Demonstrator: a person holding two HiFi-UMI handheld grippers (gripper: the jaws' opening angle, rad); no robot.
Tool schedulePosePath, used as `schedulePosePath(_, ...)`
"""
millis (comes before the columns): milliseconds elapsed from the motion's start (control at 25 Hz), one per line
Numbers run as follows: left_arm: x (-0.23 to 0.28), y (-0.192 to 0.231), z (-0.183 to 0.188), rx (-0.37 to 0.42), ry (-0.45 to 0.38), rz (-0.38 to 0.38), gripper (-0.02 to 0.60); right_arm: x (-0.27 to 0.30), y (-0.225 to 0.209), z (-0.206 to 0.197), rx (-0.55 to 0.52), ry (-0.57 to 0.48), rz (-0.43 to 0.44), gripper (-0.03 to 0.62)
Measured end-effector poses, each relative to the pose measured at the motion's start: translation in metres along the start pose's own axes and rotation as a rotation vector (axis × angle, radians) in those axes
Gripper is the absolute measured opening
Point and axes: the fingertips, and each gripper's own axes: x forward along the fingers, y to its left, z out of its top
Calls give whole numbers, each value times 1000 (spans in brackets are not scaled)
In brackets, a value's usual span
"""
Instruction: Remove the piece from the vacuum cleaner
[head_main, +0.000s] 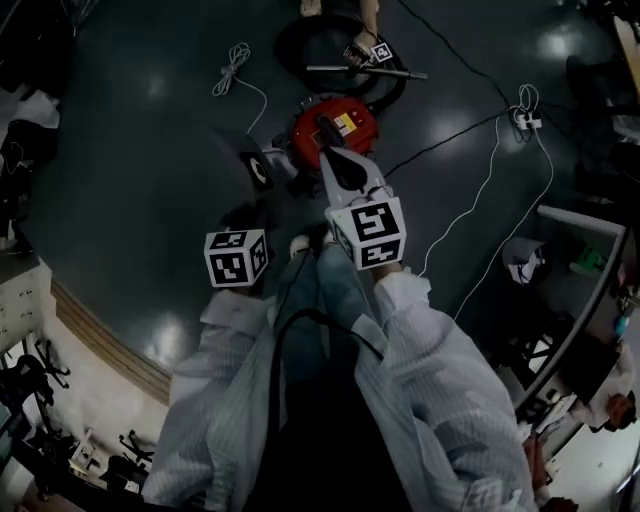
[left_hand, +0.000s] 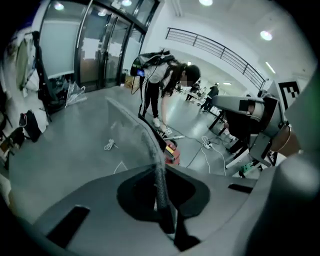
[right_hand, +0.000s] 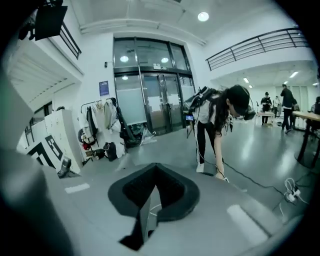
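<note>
The red vacuum cleaner (head_main: 333, 133) stands on the dark floor, its black hose (head_main: 300, 40) looped behind it beside a metal tube (head_main: 368, 71). My right gripper (head_main: 333, 152) points down at the cleaner's top from the near side, its jaws shut with nothing between them. My left gripper (head_main: 258, 168) hangs left of the cleaner, also shut and empty. In the left gripper view the closed left gripper (left_hand: 131, 120) points toward the vacuum cleaner (left_hand: 172, 151). The right gripper view shows only the closed right gripper (right_hand: 155, 172) and the hall.
Another person (left_hand: 155, 85) bends over the floor just beyond the cleaner, an arm (head_main: 368, 22) reaching down to the hose. White cables (head_main: 233, 67) and a power strip (head_main: 525, 120) lie on the floor. Desks (head_main: 580, 260) stand at the right, and a wooden ledge (head_main: 100, 335) at the left.
</note>
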Motion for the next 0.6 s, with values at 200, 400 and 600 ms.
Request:
schedulePosePath(200, -83, -50, 67, 103, -156, -20, 11, -74, 36, 88, -64, -102, 48, 0)
schedulePosePath(400, -126, -87, 94, 164, -265, -66, 11, -125, 56, 119, -95, -172, 56, 0)
schedulePosePath(600, -140, -107, 100, 200, -297, -89, 11, -144, 61, 116, -77, -194, 56, 0)
